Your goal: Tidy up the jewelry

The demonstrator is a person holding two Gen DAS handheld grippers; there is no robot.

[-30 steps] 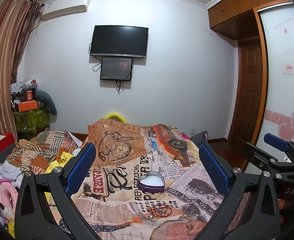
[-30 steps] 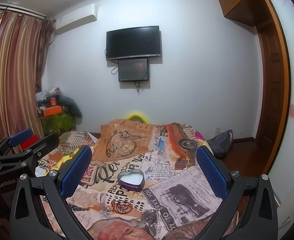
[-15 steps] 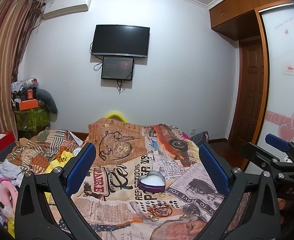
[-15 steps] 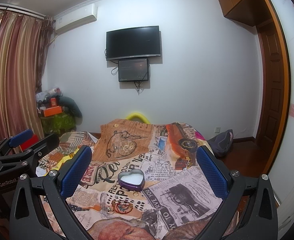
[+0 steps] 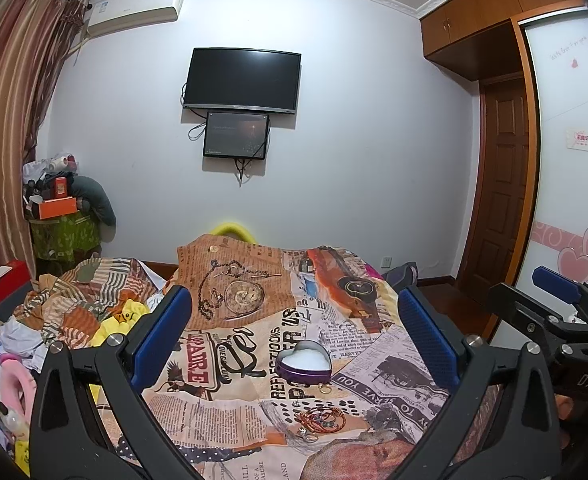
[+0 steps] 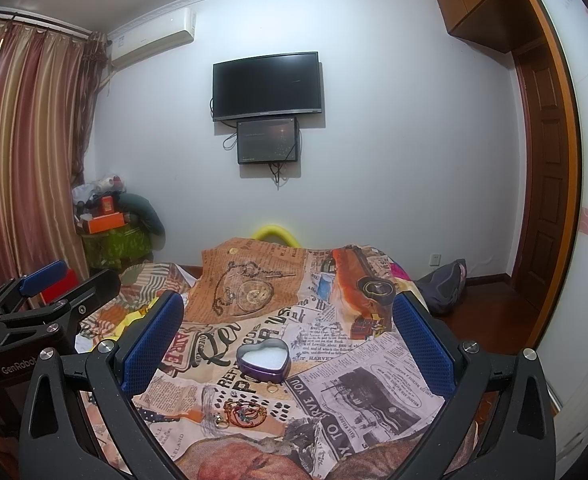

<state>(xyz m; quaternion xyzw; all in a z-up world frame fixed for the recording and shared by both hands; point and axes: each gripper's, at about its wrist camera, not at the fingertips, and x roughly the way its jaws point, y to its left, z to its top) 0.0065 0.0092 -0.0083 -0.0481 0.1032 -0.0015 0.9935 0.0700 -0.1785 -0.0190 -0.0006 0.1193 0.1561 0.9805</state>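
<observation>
A purple heart-shaped tin (image 5: 303, 361) with a white lining sits open on the newspaper-print bedspread (image 5: 229, 404); it also shows in the right wrist view (image 6: 264, 361). In front of it lie a small gold ring (image 5: 324, 389), a tangle of copper-coloured bracelets (image 5: 321, 418) and a ring (image 5: 308, 435); the right wrist view shows the gold ring (image 6: 272, 389), the bracelets (image 6: 245, 414) and the other ring (image 6: 220, 423). My left gripper (image 5: 294, 332) is open and empty above the bed, behind the jewelry. My right gripper (image 6: 289, 332) is open and empty, to its right.
Crumpled clothes (image 5: 73, 312) lie on the bed's left side. A cluttered stand (image 5: 59, 224) is by the curtain. A TV (image 5: 241, 80) hangs on the far wall. A dark bag (image 6: 442, 288) lies on the floor near the wooden door (image 5: 502, 184).
Both views shifted only slightly. Both grippers stay open and nothing on the bed has moved.
</observation>
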